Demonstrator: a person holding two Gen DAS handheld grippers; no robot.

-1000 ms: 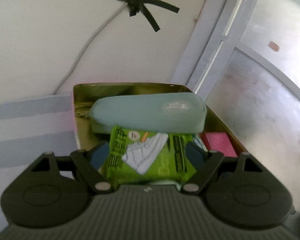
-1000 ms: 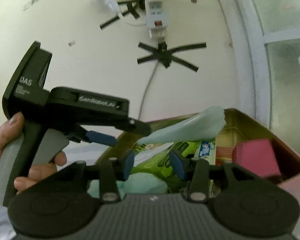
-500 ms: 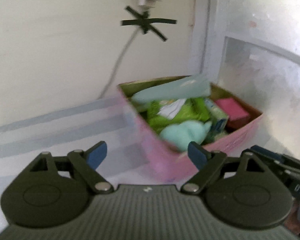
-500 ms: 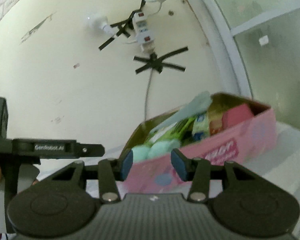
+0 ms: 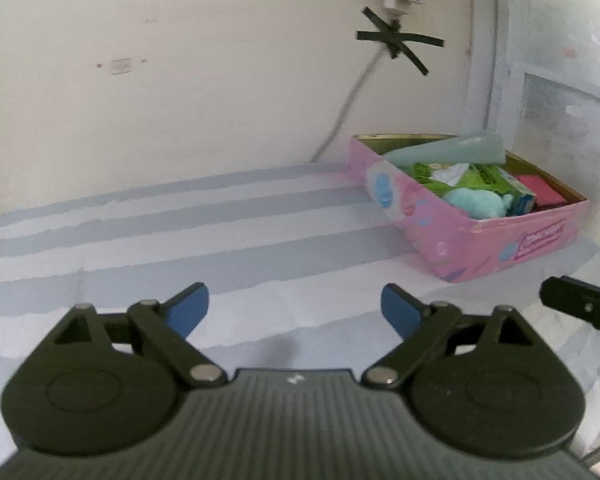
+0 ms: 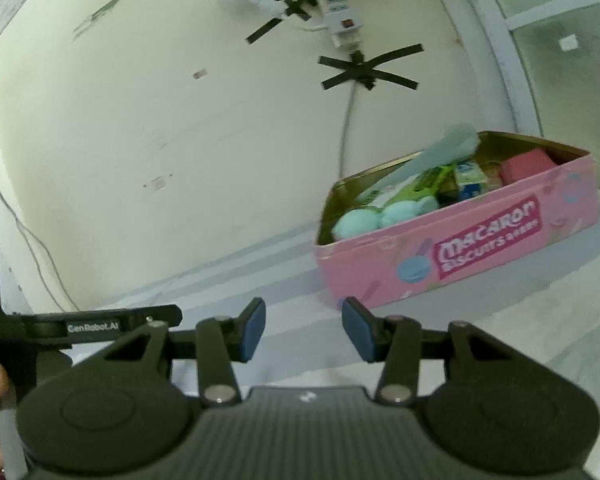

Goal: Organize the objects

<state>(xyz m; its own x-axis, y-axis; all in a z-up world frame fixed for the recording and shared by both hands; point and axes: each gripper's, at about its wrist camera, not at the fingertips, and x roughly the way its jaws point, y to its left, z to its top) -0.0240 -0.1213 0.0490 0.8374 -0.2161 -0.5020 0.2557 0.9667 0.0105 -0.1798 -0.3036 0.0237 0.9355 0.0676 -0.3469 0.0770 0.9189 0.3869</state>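
Pink tin (image 5: 500, 248) is now sitting well apart from both grippers on the striped bench (image 5: 180, 240), green packet (image 5: 480, 176) inside. Left gripper (image 5: 295, 306) is opening, empty, having released the packet; right gripper (image 6: 303, 328) is hanging part-open, empty. Placement looks complete.

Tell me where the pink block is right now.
The pink block lies inside the pink tin, at its far right end beside a small blue carton, in the right wrist view.
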